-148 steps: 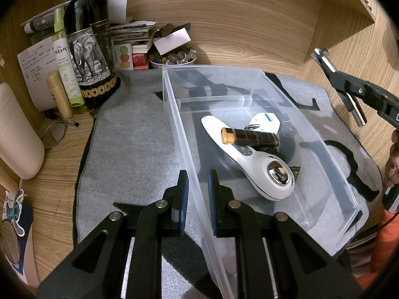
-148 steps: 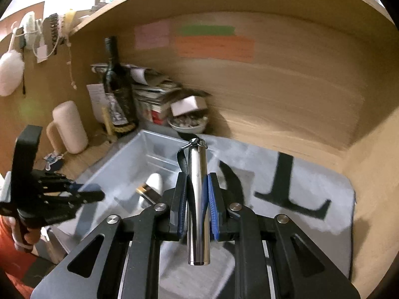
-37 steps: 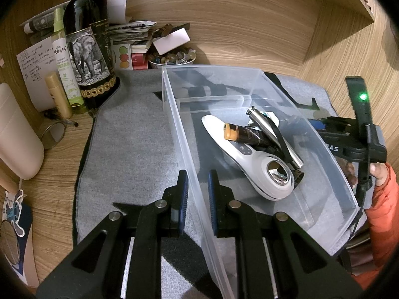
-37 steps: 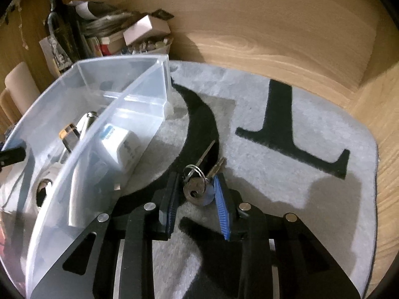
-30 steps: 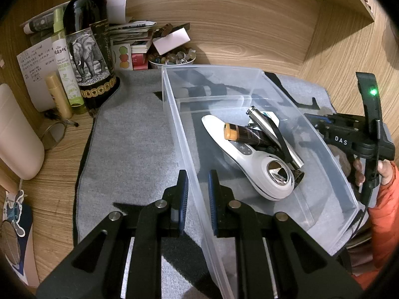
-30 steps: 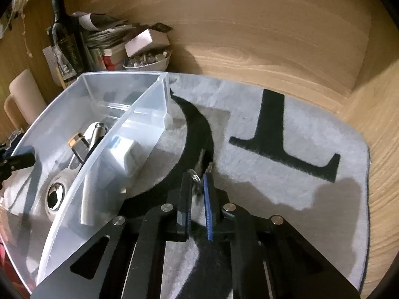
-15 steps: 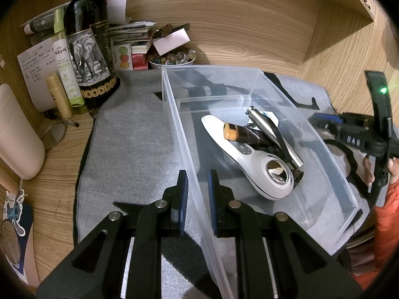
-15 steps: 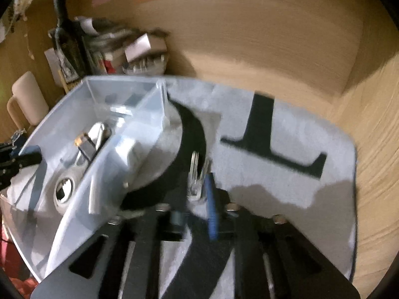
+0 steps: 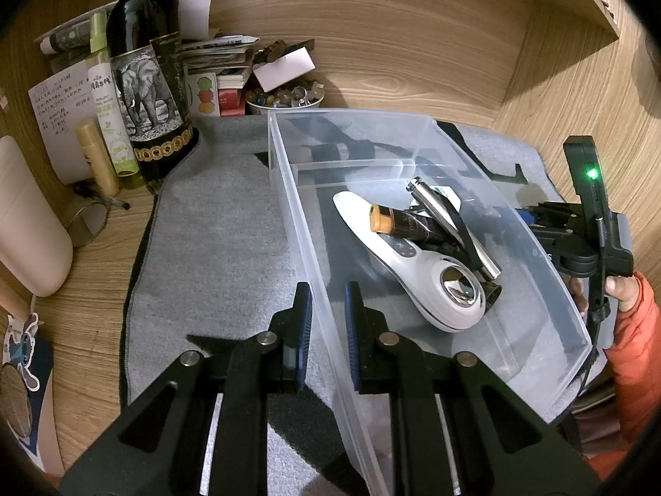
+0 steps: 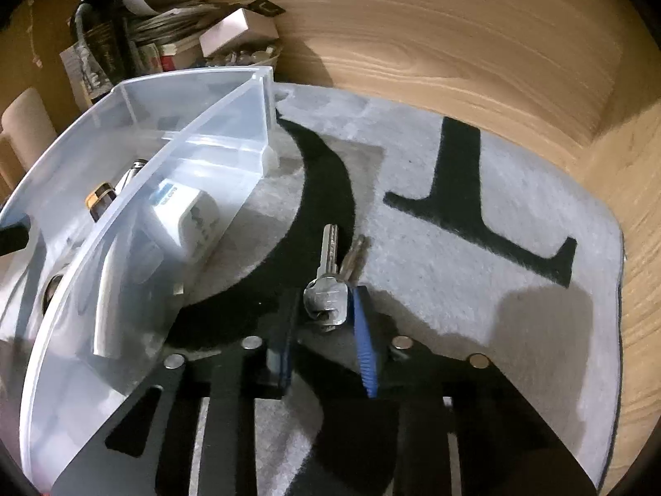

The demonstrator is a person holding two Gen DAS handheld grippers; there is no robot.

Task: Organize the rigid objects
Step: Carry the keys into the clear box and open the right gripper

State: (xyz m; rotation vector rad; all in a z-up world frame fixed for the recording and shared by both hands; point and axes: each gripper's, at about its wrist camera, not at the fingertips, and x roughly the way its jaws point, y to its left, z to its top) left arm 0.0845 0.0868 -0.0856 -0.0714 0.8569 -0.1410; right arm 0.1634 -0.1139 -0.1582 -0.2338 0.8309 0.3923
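**Keys at the right tool, bin steadied by the left**

Here the right tool point(image 10: 320, 326) sits low over the grey mat point(image 10: 475, 289), its jaws parted with the bunch of keys point(image 10: 330, 285) between them. The key heads lie against the blue pad on the right side, while the left pad stands clear; the grip is therefore not closed on the keys. Whether the keys rest on the mat or lean on the pad cannot be told. They lie just beside the outer wall of the clear plastic bin point(image 10: 215, 140), not in it.

The left tool point(image 9: 326, 330) straddles the bin's near wall, one finger outside and one inside, with a narrow gap to the wall; contact cannot be confirmed. Inside the bin point(image 9: 351, 118) lie a white handheld device point(image 9: 417, 273), a dark tube with an orange cap point(image 9: 403, 223) and a silver metal cylinder point(image 9: 450, 223), stacked across one another.

The step in hand appears to be taking up the keys for transfer to the bin. A sound grasp would centre both pads on the key heads and ring, not the blades, and close fully before lifting, since loose keys pivot and slip. The left tool should hold the bin steady during the drop.
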